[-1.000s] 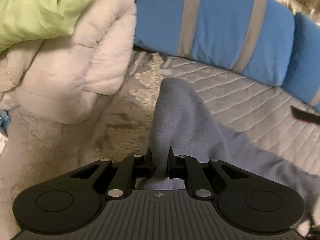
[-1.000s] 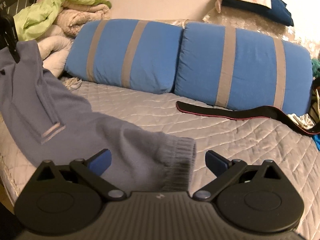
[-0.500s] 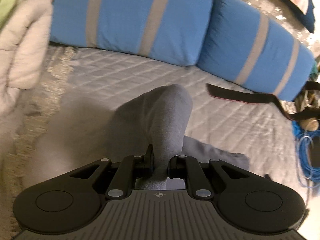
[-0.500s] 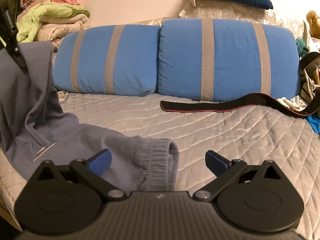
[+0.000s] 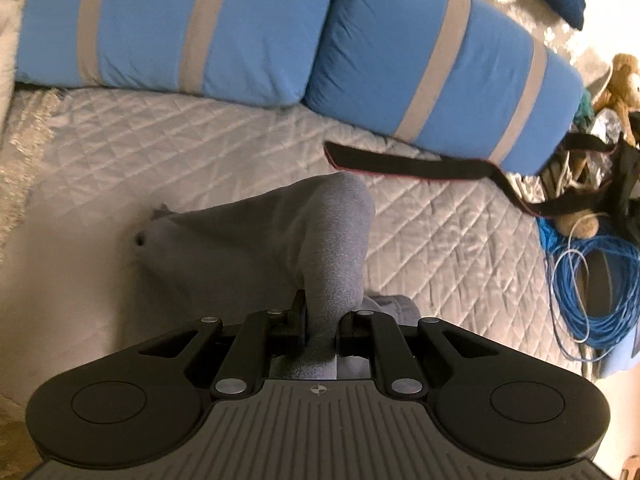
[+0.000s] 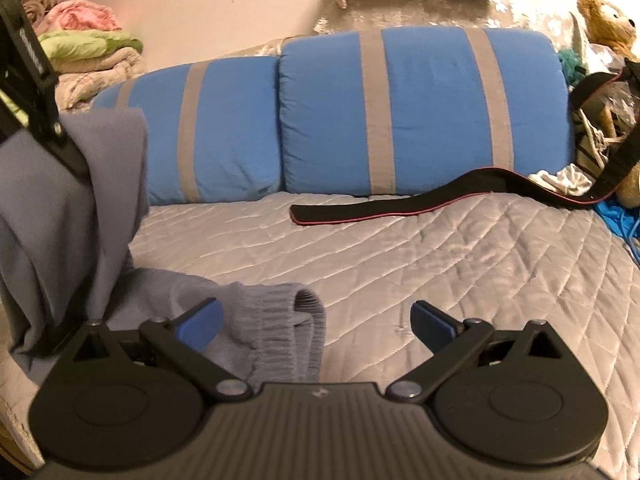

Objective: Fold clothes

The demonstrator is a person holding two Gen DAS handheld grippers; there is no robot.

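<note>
Grey garment (image 5: 256,240) pinched by left gripper (image 5: 322,320), apparently hanging lengthwise.

Left wrist view: looks steeply down over own gripper (image 5: 322,320) onto quilt (image 5: 168,140), close; pillows (image 5: 248,28) at 12 o'clock, blue cable (image 5: 588,288) at 3. Right wrist view: low, nearly level across quilt (image 6: 400,248) toward pillows (image 6: 420,108) and wall. Shared: quilt, pillows, black strap (image 5: 408,164) (image 6: 400,204), grey garment (image 5: 256,240) (image 6: 72,200).
</note>
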